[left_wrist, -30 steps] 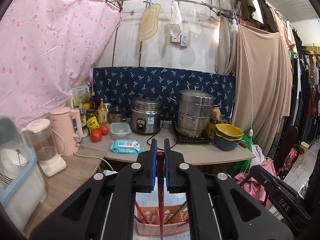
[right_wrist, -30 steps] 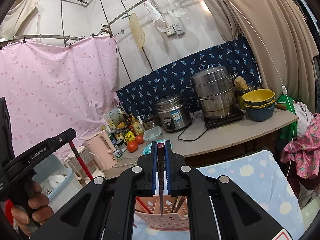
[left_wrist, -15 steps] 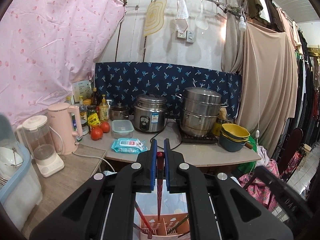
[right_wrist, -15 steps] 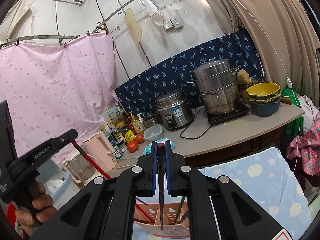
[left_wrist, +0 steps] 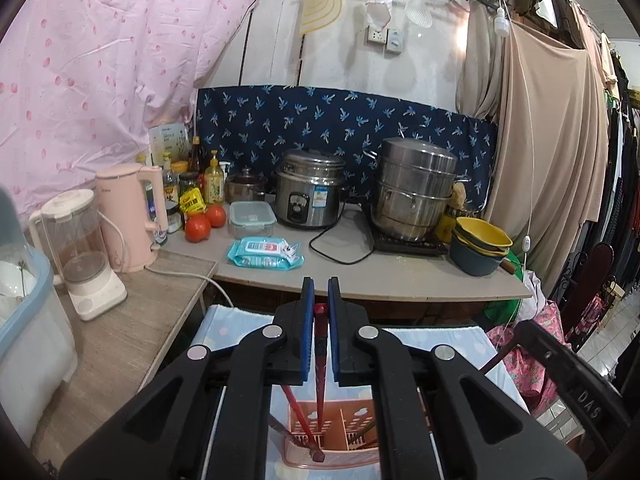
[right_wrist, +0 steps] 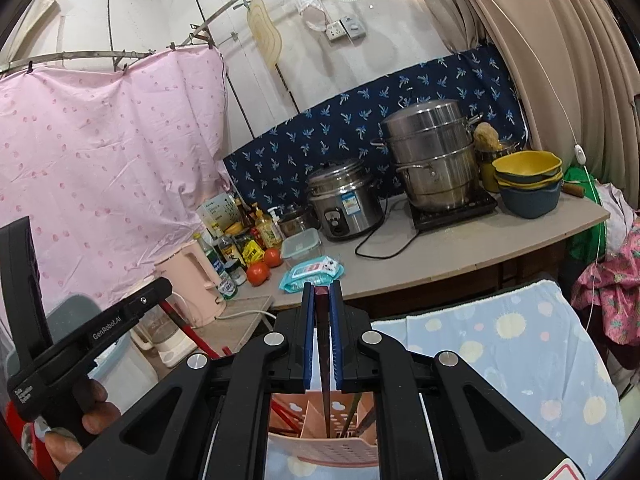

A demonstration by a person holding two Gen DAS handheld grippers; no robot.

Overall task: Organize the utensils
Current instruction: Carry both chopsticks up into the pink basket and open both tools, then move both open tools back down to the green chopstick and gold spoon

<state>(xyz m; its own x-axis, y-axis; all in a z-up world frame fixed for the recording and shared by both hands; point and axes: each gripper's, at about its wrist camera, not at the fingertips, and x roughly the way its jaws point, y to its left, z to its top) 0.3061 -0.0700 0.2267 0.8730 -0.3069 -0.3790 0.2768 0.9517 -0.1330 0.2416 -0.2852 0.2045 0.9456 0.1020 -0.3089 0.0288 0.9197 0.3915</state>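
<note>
- Two grippers, each clamped on one chopstick: left gripper [left_wrist: 318,320] on a red chopstick [left_wrist: 320,376], right gripper [right_wrist: 322,320] on a dark chopstick [right_wrist: 325,380].
- Both sticks point down into the pink holder [left_wrist: 340,432], lower centre of each frame, on the blue cloth [right_wrist: 520,344].
- Left frame edge, right view: a hand [right_wrist: 84,420] grips the left tool.
- Beyond, mid-frame: counter [left_wrist: 400,276] with wipes [left_wrist: 264,254], rice cooker [left_wrist: 310,188], steamer [left_wrist: 414,188].
</note>
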